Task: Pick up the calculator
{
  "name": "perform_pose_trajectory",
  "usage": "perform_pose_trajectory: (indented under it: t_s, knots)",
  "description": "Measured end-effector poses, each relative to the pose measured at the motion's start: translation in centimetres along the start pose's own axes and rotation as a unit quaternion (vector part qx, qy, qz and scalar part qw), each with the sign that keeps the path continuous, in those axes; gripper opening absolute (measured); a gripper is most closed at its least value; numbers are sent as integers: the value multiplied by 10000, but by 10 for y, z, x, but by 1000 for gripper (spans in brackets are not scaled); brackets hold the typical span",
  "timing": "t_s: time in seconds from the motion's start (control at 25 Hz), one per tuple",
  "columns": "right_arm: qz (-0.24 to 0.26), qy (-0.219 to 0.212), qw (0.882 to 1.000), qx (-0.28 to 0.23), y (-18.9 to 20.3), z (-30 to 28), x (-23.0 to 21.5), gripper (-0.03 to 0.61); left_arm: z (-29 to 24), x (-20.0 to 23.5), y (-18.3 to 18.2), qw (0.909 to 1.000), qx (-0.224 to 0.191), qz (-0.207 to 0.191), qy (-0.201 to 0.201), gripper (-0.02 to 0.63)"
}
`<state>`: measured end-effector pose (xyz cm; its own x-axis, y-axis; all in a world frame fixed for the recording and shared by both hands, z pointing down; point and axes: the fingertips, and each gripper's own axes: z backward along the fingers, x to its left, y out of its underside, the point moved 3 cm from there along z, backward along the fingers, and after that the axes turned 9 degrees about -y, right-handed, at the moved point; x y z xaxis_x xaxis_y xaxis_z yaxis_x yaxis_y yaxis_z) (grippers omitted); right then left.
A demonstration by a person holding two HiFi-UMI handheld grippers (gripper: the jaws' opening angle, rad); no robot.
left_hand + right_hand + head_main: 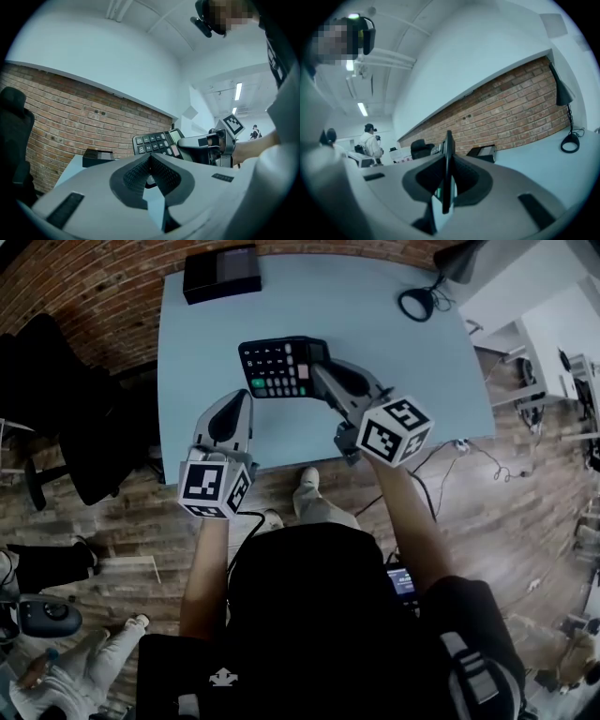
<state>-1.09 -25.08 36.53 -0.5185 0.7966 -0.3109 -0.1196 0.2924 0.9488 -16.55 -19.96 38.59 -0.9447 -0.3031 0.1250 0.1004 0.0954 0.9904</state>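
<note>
right tool (319, 369) around the calculator's (272, 367) display end

**Item:** calculator (275, 367), one unit.

**Description:** black desk model with a dark keypad of pale keys (a few green, one pink-red). The display is at the end nearest your right side.

**State:** clamped at that display end in your right claw (319, 371), one jaw on each face.

**Pose:** tilted. From the right gripper view you see the calculator (448, 164) edge-on as a thin dark slab, and its keypad faces your left side.

**Location:** over the middle of the pale blue bench (394, 324).
</note>
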Motion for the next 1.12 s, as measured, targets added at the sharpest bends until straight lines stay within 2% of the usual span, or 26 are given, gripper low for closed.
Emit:
perform_pose_trajectory:
  t_s: [0.24,0.72,1.12]
  knots:
    - [104,107,9998,-144,-11,10,21,49,16,-5,-11,9998,-84,-34,167,9]
    - [132,212,9990,-381,-8,37,66,49,63,-19,-22,9987,-287,-129,404,9]
    - [97,255,9987,-437,-4,51,79,49,73,-27,-24,9981,-310,-182,498,9]
